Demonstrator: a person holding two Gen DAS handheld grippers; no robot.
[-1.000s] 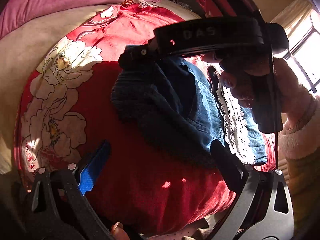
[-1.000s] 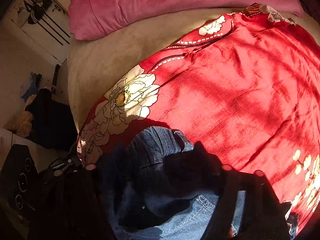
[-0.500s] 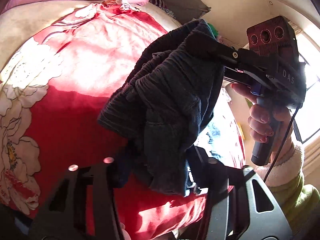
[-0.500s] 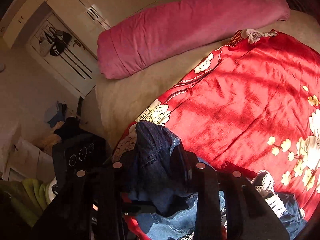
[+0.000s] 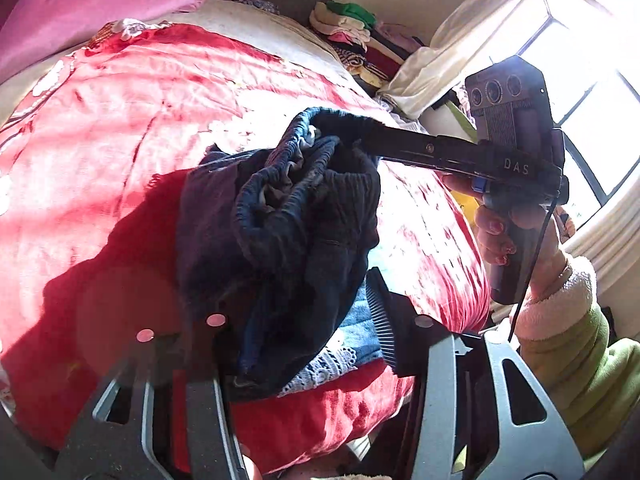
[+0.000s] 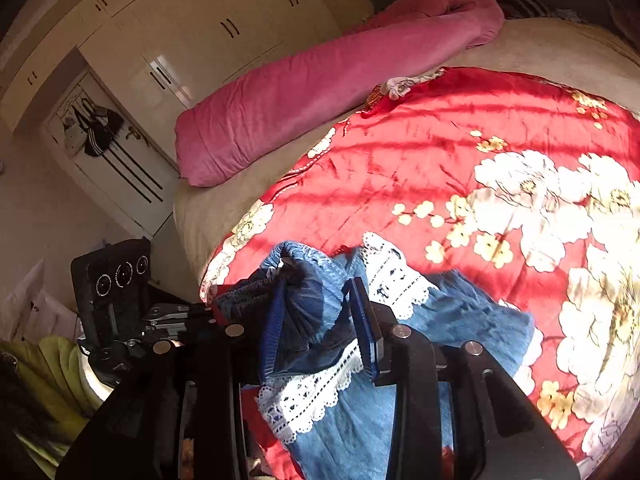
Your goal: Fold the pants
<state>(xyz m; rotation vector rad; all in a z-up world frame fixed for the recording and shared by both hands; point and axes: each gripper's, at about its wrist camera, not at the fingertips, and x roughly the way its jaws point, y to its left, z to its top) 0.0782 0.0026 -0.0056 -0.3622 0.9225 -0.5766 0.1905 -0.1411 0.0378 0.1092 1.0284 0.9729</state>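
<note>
Dark blue denim pants (image 5: 288, 232) hang bunched above the red floral quilt (image 5: 120, 120). My right gripper (image 5: 344, 132) comes in from the right and is shut on the elastic waistband. In its own view the waistband (image 6: 312, 300) sits pinched between the two blue pads of the right gripper (image 6: 316, 292). My left gripper (image 5: 292, 312) has the hanging bunch between its fingers. Its jaws are opening, and the ribbed right pad (image 5: 380, 316) stands bare beside the cloth. The lace-trimmed legs (image 6: 392, 280) trail on the quilt.
A pink rolled blanket (image 6: 320, 80) lies along the far side of the bed. Stacked clothes (image 5: 352, 28) sit by the bright window (image 5: 600, 100). A hand in a fleece sleeve (image 5: 504, 232) grips the right tool. White wardrobe doors (image 6: 200, 40) stand beyond the bed's left edge.
Both grippers rose and lifted the waistband off the quilt. The left gripper went from wide open to shut on the bunch, then loosened. The right gripper drew away to the right.
</note>
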